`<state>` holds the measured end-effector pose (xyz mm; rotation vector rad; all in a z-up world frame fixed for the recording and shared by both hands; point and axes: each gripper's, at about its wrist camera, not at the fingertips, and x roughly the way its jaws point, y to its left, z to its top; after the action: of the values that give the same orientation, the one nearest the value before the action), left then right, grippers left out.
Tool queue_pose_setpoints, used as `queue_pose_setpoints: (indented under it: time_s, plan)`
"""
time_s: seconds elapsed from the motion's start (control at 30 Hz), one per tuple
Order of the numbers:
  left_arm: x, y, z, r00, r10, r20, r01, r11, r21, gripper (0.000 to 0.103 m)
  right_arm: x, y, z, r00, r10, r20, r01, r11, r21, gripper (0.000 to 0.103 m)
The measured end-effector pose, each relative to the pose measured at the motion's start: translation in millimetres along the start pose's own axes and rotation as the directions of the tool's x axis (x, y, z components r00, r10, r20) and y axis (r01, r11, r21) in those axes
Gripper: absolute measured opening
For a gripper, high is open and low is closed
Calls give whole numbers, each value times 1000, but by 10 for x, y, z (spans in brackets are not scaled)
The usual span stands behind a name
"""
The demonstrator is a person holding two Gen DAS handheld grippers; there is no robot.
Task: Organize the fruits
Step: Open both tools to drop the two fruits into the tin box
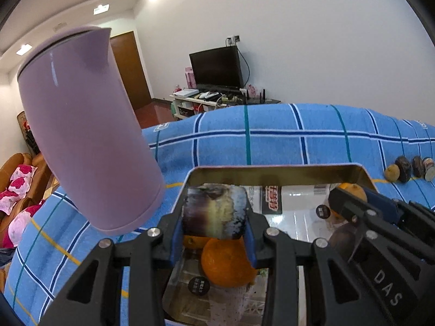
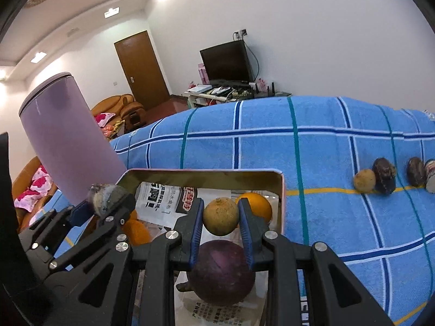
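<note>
Nearest in my right wrist view, low centre, a dark purple passion fruit lies on the printed paper lining the metal tray. Just above it, my right claw is clamped on a tan, speckled round fruit, pads pressed on both flanks so it hangs clear of the purple one. I judge it is being carried out of the tray rather than set in. An orange peeks out behind the right pad, against the tray's far corner.

In the left wrist view, my left claw is closed on a mottled dark, half-yellowed fruit, held above two oranges at lower centre. Seen from the right camera, that same claw sits at left of frame with its load lifted over the tray's left side. Both claws are loaded at once, I suppose to save a trip.

At upper left the lavender jug stands just beside the tray's left edge, its spout turned toward the room.

Farther out, at right of frame, a row already stands on the blue checked towel covering the counter: a tan fruit touching a dark one, then another dark one and a cut-off piece at the edge. They follow the orange stripe, so I judge the sorting line continues there.

Beyond are a television and a wooden door.
</note>
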<state>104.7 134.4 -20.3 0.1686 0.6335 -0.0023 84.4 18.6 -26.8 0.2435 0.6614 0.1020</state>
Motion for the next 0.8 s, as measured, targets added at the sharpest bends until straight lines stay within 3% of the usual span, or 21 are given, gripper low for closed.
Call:
queue_pose_setpoints:
  time_s: [0.33, 0.4, 0.47, 0.6, 0.7, 0.8]
  plan:
    - [18, -43, -36, 1000, 13, -19, -13, 999, 32, 39, 21, 28, 0, 992, 123, -15, -122, 992, 5, 30]
    - [17, -45, -30, 1000, 13, -19, -13, 999, 31, 39, 18, 34, -6, 990, 138, -11, -138, 990, 1, 32]
    - [17, -45, -30, 1000, 14, -20, -14, 999, 32, 39, 17, 18, -15, 989, 149, -14, -149, 989, 9, 43]
    - [53, -3, -35, 999, 20, -30, -20, 1000, 13, 42, -73, -54, 9, 986, 164, 25, -165, 985, 42, 46]
    - [77, 33, -28, 999, 19, -36, -19, 1000, -13, 54, -196, -114, 26, 987, 136, 80, -141, 988, 55, 47]
    - [33, 71, -22, 1000, 3, -18, -4, 998, -60, 80, -321, -153, 39, 989, 65, 134, -73, 996, 56, 54]
